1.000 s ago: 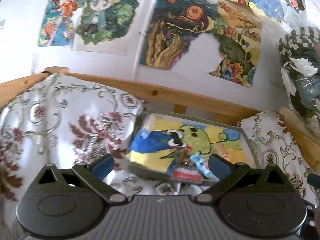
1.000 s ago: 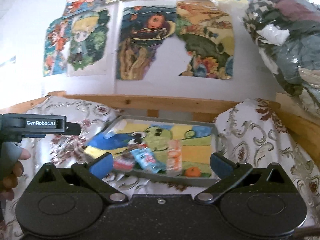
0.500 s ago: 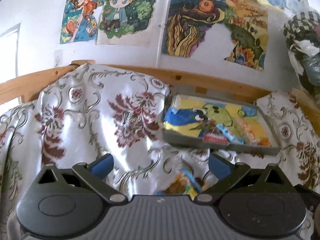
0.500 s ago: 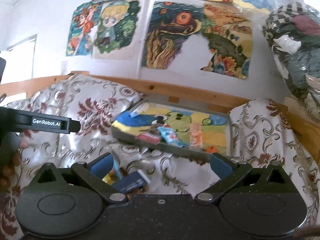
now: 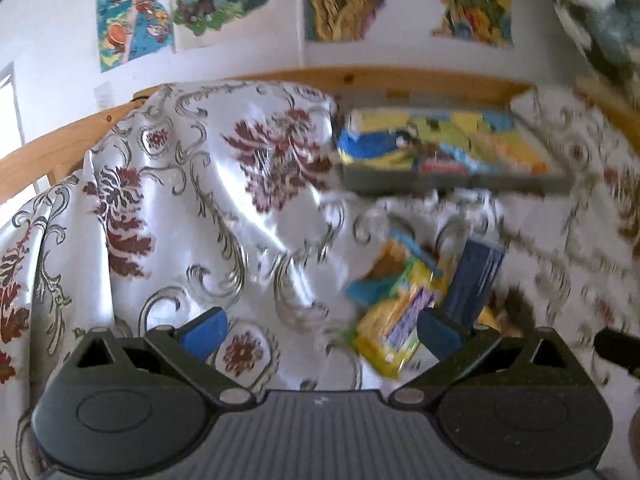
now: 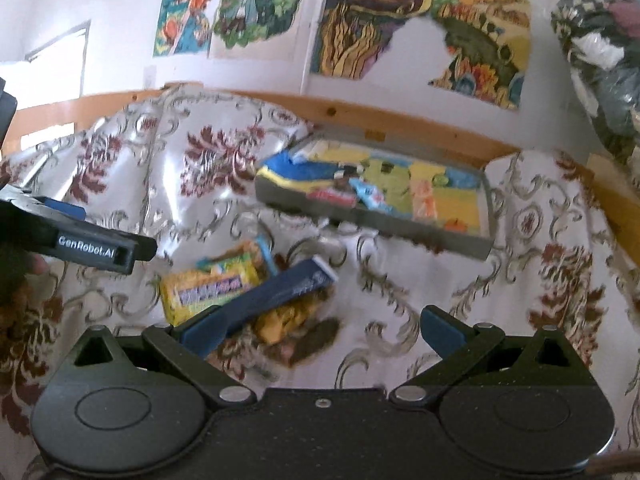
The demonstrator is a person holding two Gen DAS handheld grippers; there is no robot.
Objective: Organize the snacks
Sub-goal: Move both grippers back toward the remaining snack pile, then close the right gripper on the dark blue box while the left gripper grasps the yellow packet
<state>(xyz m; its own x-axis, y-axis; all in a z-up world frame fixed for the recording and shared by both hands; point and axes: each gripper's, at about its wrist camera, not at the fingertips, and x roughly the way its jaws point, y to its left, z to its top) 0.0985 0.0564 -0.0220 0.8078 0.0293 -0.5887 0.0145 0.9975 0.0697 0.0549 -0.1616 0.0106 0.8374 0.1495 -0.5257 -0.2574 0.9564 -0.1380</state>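
A grey tray (image 6: 400,230) with a bright cartoon lining sits on the floral cloth near the back and holds several snack packets (image 6: 370,196). The same tray (image 5: 452,186) shows blurred in the left wrist view. In front of it lies a loose pile: a yellow packet (image 6: 212,288), a dark blue box (image 6: 276,296) and a yellow-orange packet (image 6: 288,318). In the left wrist view the yellow packet (image 5: 394,330) and blue box (image 5: 474,276) lie by the right finger. My left gripper (image 5: 320,330) and right gripper (image 6: 316,330) are both open and hold nothing.
A white floral cloth (image 5: 208,208) covers the surface, with a wooden rail (image 6: 400,114) behind it. Pictures hang on the wall (image 6: 364,20). A bundle of bagged clothes (image 6: 600,56) hangs at the right. The other gripper (image 6: 76,240) reaches in from the left edge of the right wrist view.
Both grippers have pulled back from the tray and tilted down. The pile of loose snacks on the cloth has come into view close to the fingers.
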